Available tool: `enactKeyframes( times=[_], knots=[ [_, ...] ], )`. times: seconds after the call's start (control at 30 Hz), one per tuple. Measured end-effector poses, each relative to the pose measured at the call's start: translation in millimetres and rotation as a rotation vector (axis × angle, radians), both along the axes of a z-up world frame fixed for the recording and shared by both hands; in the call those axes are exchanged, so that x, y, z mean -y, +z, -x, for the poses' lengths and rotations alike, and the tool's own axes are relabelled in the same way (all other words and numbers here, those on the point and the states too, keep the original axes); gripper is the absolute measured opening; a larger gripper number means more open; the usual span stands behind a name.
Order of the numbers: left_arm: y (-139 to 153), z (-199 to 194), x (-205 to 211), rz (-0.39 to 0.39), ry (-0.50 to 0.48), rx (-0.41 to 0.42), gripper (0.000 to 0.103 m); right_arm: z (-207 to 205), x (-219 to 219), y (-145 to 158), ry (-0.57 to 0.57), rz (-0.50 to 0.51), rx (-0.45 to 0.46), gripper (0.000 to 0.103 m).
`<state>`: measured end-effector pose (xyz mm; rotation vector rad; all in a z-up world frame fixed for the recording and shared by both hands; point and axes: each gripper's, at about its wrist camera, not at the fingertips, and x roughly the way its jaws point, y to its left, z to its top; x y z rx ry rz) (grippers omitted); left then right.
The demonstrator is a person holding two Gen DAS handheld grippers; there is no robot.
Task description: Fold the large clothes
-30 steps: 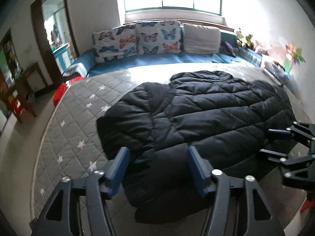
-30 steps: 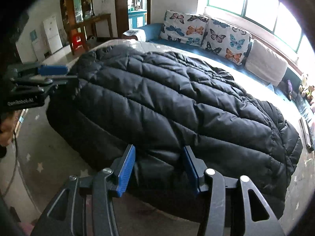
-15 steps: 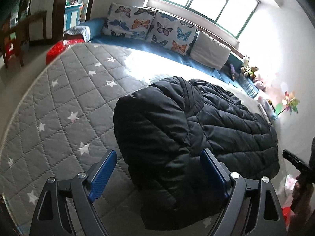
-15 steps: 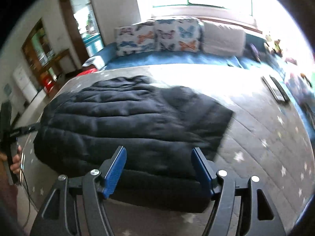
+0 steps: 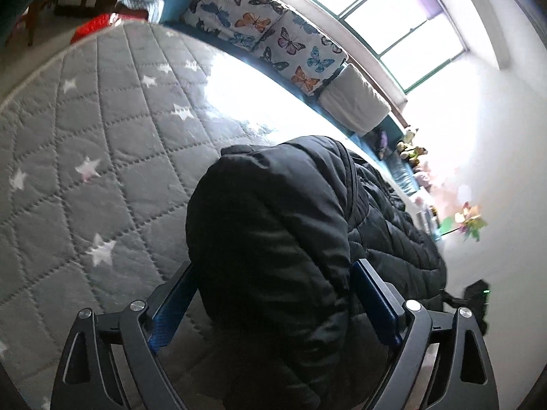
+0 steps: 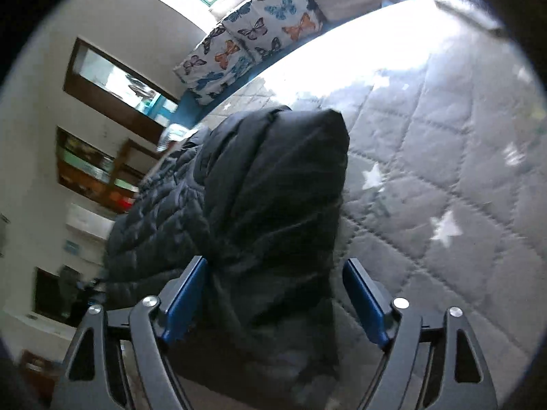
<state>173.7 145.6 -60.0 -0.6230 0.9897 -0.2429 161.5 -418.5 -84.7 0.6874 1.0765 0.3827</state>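
A black quilted puffer jacket [image 5: 273,225] lies on a grey star-patterned mattress [image 5: 102,157]. In the left wrist view my left gripper [image 5: 273,304] is open, its blue pads on either side of the jacket's near left end, which bulges up between them. In the right wrist view the jacket [image 6: 273,184] shows its other end, and my right gripper [image 6: 277,299] is open around that end. The right gripper also shows small at the far side in the left wrist view [image 5: 473,294]. Whether any pad touches the fabric is unclear.
Butterfly-print cushions [image 5: 273,34] and a white pillow [image 5: 352,102] line the window side of the bed. Toys [image 5: 413,157] sit along the far wall. A doorway and shelves [image 6: 102,171] stand on the room side. A red stool [image 5: 95,25] sits off the mattress corner.
Both grippers have tilted and moved in close to opposite ends of the jacket, so each end now fills the gap between the open fingers. The jacket lies as before.
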Motion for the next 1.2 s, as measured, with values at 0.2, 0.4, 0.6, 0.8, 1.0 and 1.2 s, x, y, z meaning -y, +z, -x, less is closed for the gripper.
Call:
enactKeyframes(
  times=[0.2,0.4,0.6,0.8,1.0,1.2],
  knots=[
    [-19,-9,-10,0.108,-0.004,-0.037,0.101,-11,-7,-11,0.056,-0.086,-0.041,0.096],
    [-29,-19,-5,0.151,-0.047,-0.054,0.101,-18,-18,-6,0.103,-0.049,-0.047,0.103],
    [-35,-31,11,0.185,-0.112,-0.084,0.101,-17,-27,-3,0.151,-0.021,-0.051,0.103],
    [-45,-34,9,0.215,-0.152,-0.134,0.101,-23,-26,-7,0.195,-0.030,-0.063,0.103],
    [-39,-37,24,0.189,-0.172,-0.126,0.100,-24,-29,-9,0.195,-0.043,-0.044,0.103],
    [-35,-41,29,0.155,-0.209,-0.128,0.099,-23,-32,-8,0.218,-0.066,-0.043,0.103]
  ],
)
